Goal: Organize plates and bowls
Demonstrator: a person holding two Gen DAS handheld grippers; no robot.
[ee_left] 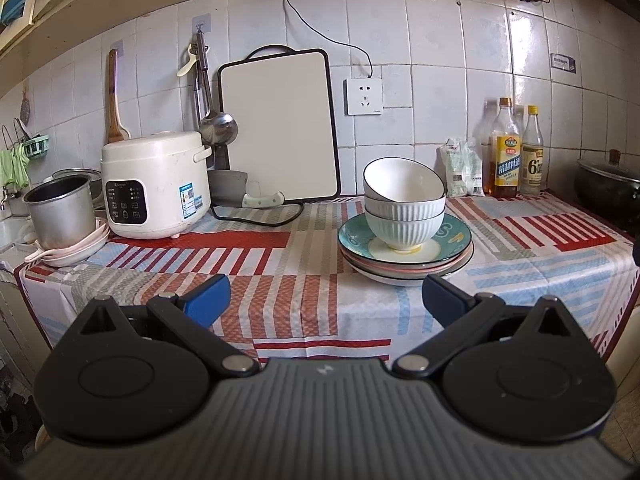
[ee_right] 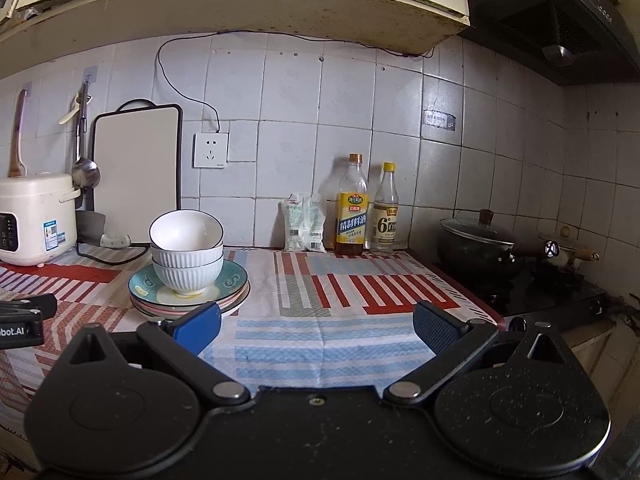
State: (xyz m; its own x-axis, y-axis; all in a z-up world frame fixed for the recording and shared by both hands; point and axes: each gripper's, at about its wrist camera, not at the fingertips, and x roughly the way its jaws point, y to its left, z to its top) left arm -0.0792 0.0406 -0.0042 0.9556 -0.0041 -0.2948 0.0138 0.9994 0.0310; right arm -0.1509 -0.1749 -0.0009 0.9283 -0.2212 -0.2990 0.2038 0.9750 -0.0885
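Note:
A stack of plates (ee_left: 404, 264) (ee_right: 232, 284) rests on the patterned cloth, the top one teal with a cream centre. Three white ribbed bowls (ee_left: 404, 220) (ee_right: 188, 268) are nested on it, and the top bowl (ee_left: 402, 180) (ee_right: 186, 230) is tilted. My left gripper (ee_left: 326, 300) is open, empty, and hangs near the counter's front edge, the stack just beyond its right finger. My right gripper (ee_right: 316, 326) is open and empty, to the right of the stack, which lies behind its left finger. The left gripper's black body (ee_right: 24, 320) shows at the right wrist view's left edge.
A white rice cooker (ee_left: 156, 188), a steel pot (ee_left: 60, 212) on pink dishes, a cutting board (ee_left: 280, 128) and a knife (ee_left: 256, 196) stand on the left. Two bottles (ee_right: 352, 208) and a packet (ee_right: 304, 224) line the wall. A wok (ee_right: 480, 248) sits on the stove at right.

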